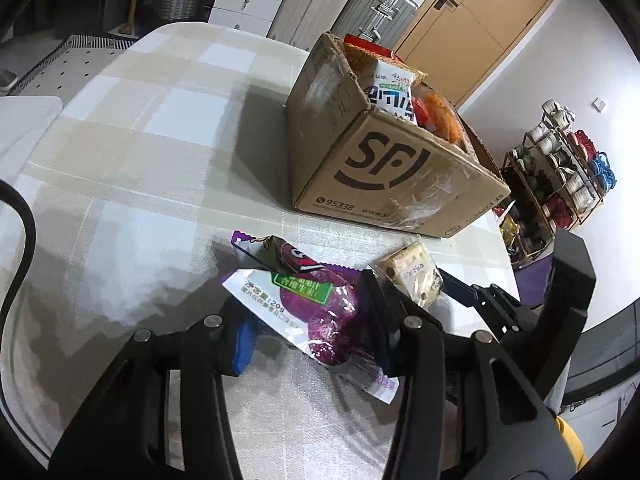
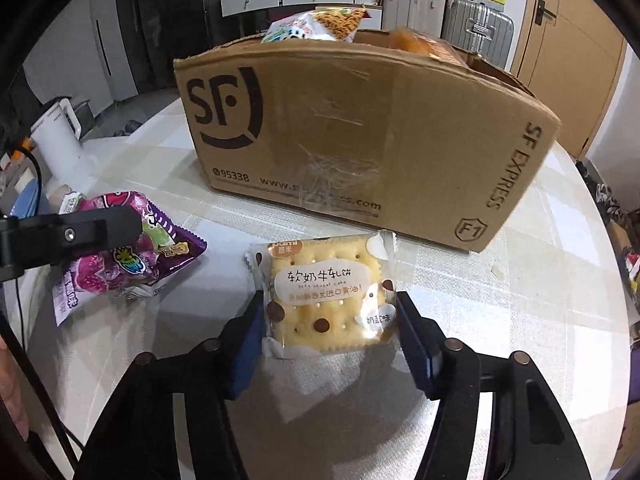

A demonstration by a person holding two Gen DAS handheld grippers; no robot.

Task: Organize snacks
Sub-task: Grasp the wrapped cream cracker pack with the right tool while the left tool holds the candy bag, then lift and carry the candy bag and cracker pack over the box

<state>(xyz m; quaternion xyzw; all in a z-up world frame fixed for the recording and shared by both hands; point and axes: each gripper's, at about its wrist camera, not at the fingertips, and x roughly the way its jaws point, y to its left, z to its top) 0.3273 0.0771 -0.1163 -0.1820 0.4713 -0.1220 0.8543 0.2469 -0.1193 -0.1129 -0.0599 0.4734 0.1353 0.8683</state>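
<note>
Left gripper (image 1: 316,332) pinching purple bag (image 1: 320,316) just above table (image 1: 160,140). Right gripper (image 2: 328,332) around cracker pack (image 2: 326,300), pads barely touching. Could slip out, or crumble if squeezed hard. Box (image 2: 360,140) near, already full.

Your work surface is a round table (image 2: 520,300) under a pale checked cloth in beige, grey and white. On it stands an open cardboard box (image 2: 360,128) printed with a courier logo, snack bags showing above its rim. Just in front of the box you have a cracker packet (image 2: 328,292) lying flat on the cloth. To its left sits a purple snack bag (image 2: 132,268); whether it rests fully on the cloth is hard to tell. A white kettle (image 2: 56,136) stands at the far left edge.
</note>
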